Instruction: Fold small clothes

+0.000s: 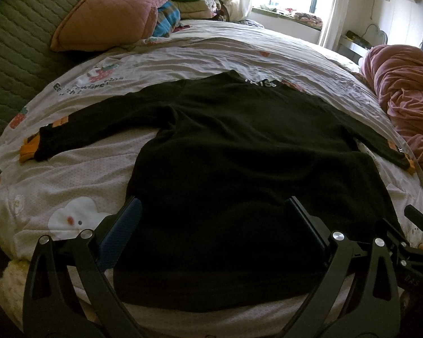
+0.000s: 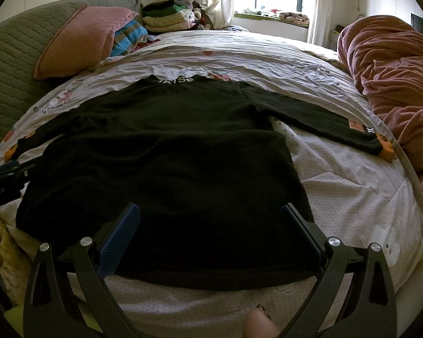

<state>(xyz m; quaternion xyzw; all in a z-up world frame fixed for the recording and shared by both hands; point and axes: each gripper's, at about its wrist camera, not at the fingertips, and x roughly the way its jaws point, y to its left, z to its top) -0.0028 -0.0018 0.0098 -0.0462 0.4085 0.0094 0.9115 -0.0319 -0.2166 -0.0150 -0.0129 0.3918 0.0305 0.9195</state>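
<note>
**Left wrist view: black top spread flat on the bed**

Left tool (image 1: pixel 211 225) hovers with jaws wide over the hem of the black long-sleeved top (image 1: pixel 239 155), gripping nothing. Right tool (image 2: pixel 211 225) is likewise wide open above the hem, empty. Ahead of both tools the top lies flat on the printed bedsheet (image 2: pixel 338 174), sleeves stretched outward, collar farthest away. A pink pillow (image 1: pixel 107 14) sits beyond, to the left

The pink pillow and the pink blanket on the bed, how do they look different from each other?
The pink pillow is quilted and keeps a neat flat shape with a piped edge; the pink blanket is crumpled into a loose, wrinkled heap. The pillow leans on the green quilted headboard at the left, while the blanket is bunched along the bed's right side, next to the black shirt's right sleeve cuff. Both are pink.
</note>
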